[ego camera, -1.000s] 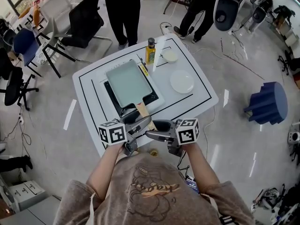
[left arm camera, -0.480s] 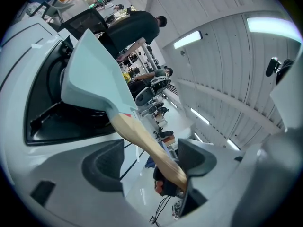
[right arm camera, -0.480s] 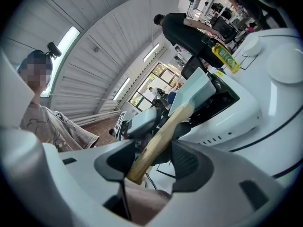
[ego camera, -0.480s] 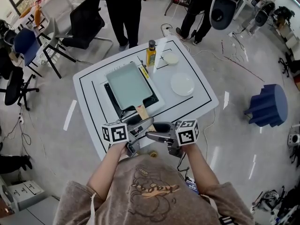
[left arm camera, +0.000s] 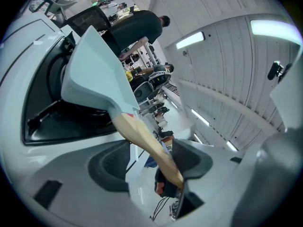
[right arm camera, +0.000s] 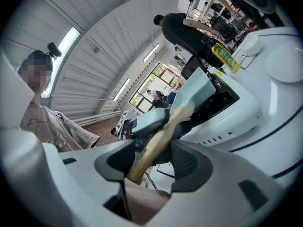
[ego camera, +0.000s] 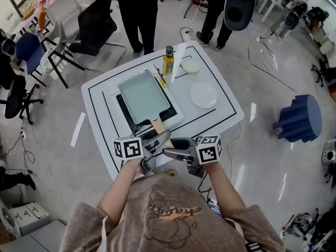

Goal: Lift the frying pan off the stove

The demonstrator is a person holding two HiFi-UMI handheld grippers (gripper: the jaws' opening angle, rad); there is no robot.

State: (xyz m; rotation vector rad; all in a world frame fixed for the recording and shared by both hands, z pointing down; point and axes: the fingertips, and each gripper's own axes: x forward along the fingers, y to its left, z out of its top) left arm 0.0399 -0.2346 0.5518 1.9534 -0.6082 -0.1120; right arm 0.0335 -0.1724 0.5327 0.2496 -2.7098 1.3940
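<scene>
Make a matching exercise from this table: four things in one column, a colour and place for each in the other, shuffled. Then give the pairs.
1. frying pan
2. bottle
3. large plate
4. wooden handle

A. yellow, at the far edge of the table
B. pale green, on the stove
C. tan, at the pan's near end
D. white, right of the stove

Pairs: 1-B, 2-A, 3-D, 4-C.

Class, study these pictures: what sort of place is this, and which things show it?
Probably a lab or open office, not a home kitchen: the stove and pan sit on a line-marked white table, with office chairs and floor cables around it.
</scene>
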